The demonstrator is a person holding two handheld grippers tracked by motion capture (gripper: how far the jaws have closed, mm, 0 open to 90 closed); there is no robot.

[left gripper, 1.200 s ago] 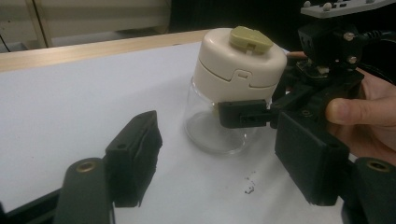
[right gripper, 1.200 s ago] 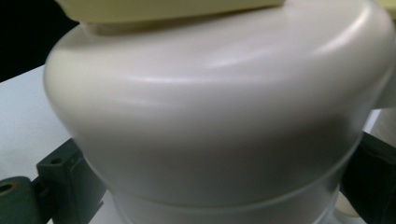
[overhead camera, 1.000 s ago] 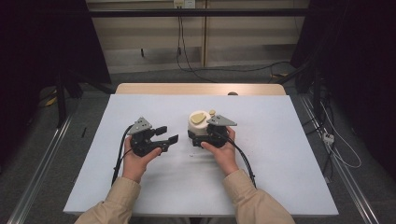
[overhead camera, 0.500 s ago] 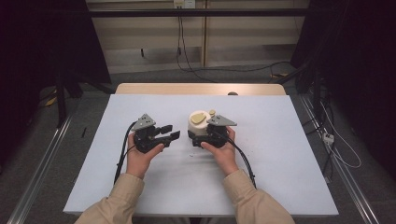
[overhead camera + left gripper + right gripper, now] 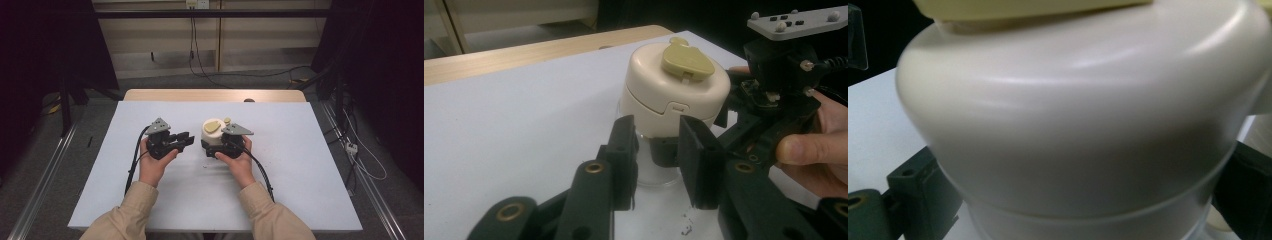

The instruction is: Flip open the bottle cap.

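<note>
A cream-coloured jar [image 5: 212,134] with a domed lid stands upright on the white table [image 5: 300,190], near its middle. On the lid lies an olive-green flap [image 5: 686,61]. Below the lid the body looks clear, though what it holds, if anything, cannot be made out.

The right gripper [image 5: 216,150], held in the person's right hand [image 5: 239,162], has the jar between its two jaws. In the right gripper view the jar's wall [image 5: 1083,125] is very close, with a black jaw at each side against its lower part, so the jaws appear to be clamped on it.

The left gripper [image 5: 184,140], in the left hand [image 5: 152,165], is just left of the jar and apart from it. Its jaws have just been closing. They hold nothing, and in the left gripper view the jar stands beyond their tips.
</note>
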